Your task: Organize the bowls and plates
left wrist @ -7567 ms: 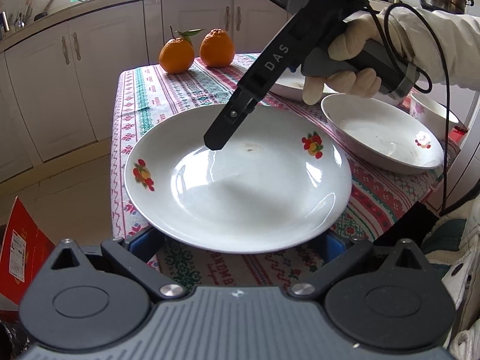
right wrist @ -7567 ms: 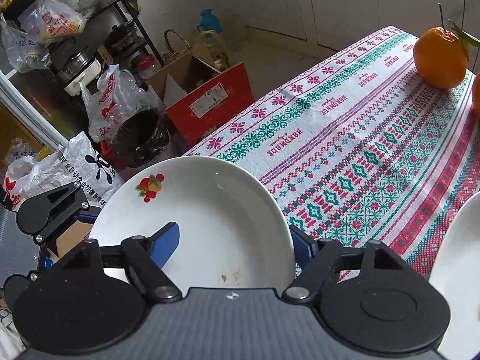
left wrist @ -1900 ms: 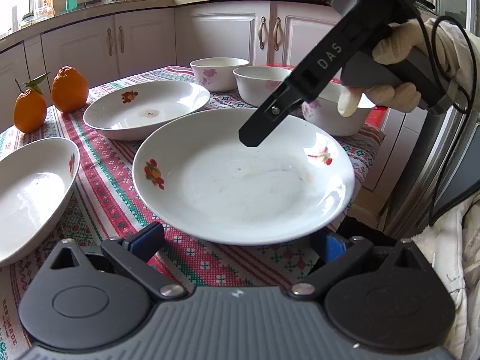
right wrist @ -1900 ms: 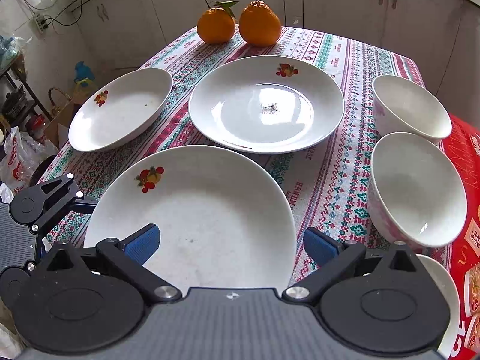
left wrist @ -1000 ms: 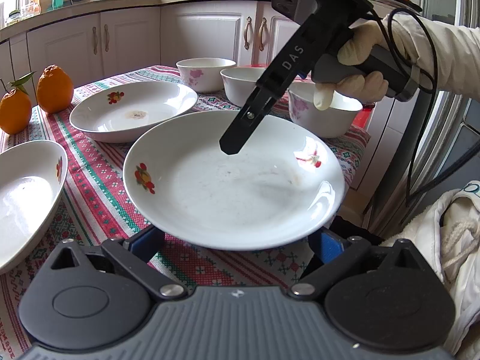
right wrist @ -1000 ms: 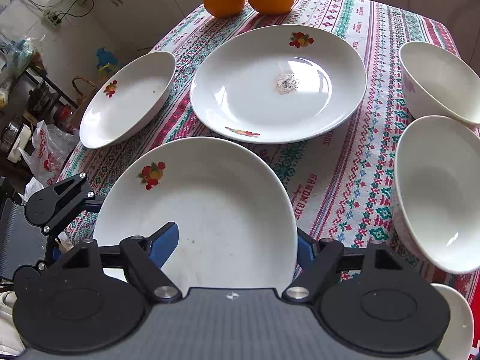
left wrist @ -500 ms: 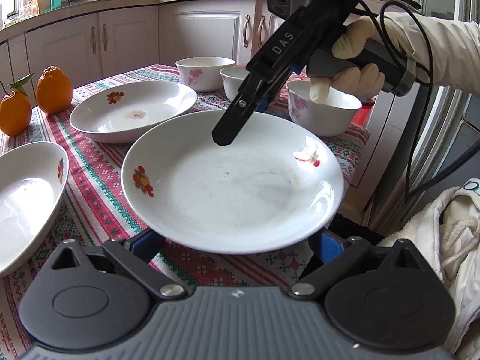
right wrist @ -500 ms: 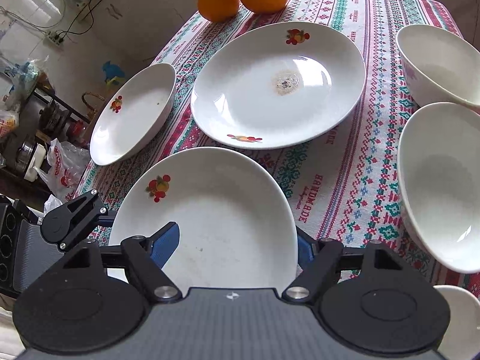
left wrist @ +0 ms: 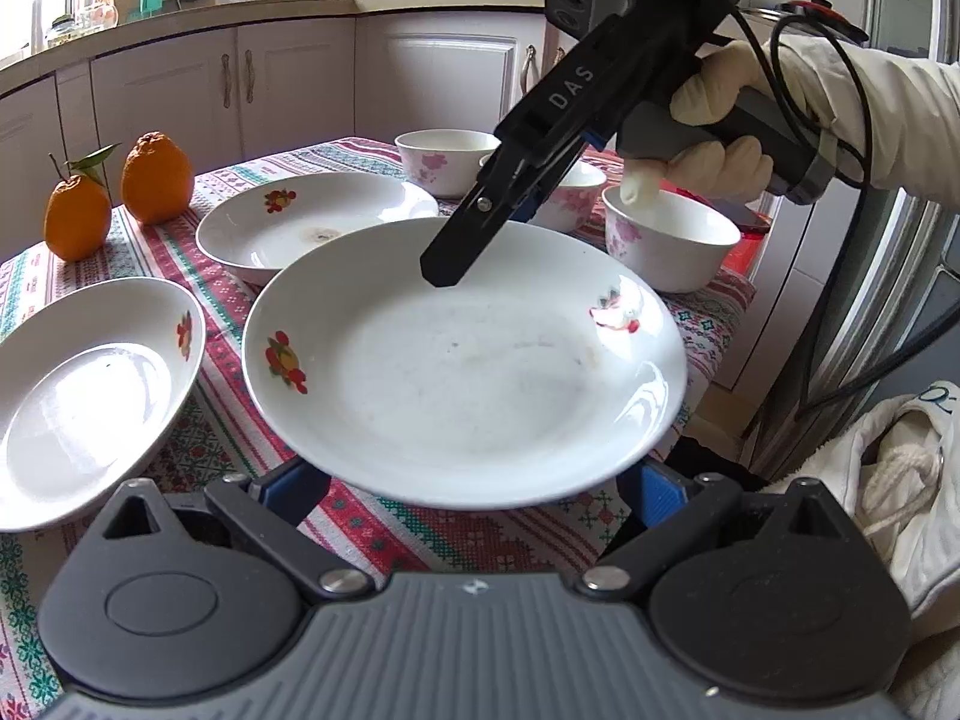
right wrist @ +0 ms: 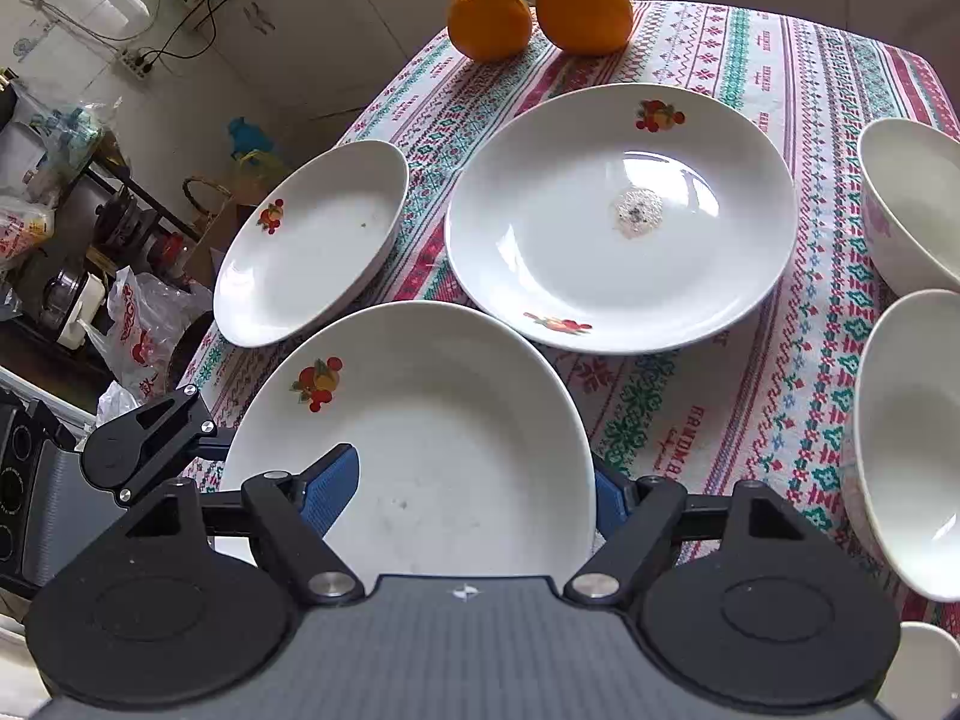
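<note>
A white plate with fruit prints hangs in the air over the near table edge. My left gripper cradles its near rim from below, fingers spread wide under it. My right gripper clamps the opposite rim, one blue pad on top, and shows in the left wrist view reaching in from above. A second large plate lies on the table beyond. A smaller deep plate lies to the left. Three flowered bowls stand at the right.
Two oranges sit at the far end of the patterned tablecloth. Kitchen cabinets stand behind. Bags and a shelf lie on the floor left of the table. A white coat is at the right.
The held plate has been carried from the table's other end to this end. In the last second it has drifted closer to the large plate on the table.
</note>
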Available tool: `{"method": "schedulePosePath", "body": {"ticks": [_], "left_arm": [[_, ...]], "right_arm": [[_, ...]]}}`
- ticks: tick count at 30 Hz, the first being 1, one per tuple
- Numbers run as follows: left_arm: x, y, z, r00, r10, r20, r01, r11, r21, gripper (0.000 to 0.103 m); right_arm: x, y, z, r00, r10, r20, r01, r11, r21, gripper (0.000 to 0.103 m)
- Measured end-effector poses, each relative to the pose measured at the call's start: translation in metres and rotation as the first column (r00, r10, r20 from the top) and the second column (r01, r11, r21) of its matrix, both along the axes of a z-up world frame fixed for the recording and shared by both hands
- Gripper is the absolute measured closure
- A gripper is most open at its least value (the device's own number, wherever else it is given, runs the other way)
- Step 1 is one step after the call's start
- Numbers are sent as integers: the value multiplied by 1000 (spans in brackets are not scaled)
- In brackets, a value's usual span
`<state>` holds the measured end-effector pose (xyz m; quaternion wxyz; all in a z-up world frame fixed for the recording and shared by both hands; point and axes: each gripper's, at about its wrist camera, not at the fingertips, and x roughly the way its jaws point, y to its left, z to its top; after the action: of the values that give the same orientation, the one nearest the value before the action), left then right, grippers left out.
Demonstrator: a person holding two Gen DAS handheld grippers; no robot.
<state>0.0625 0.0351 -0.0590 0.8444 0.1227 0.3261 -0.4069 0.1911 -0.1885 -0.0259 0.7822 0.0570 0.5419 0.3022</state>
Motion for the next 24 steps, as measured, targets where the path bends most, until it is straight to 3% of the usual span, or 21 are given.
{"method": "schedulePosePath", "body": {"ticks": [12,24], "left_arm": [[9,35,17,995,103,9,-103,994,-23,2],[22,77,26,975,220,19,-220,975,-9,2]], "right_arm": [[22,46,22,994,89,61,-89,996,3,20],[59,108,25,976,195,92,-197,980,10,20]]}}
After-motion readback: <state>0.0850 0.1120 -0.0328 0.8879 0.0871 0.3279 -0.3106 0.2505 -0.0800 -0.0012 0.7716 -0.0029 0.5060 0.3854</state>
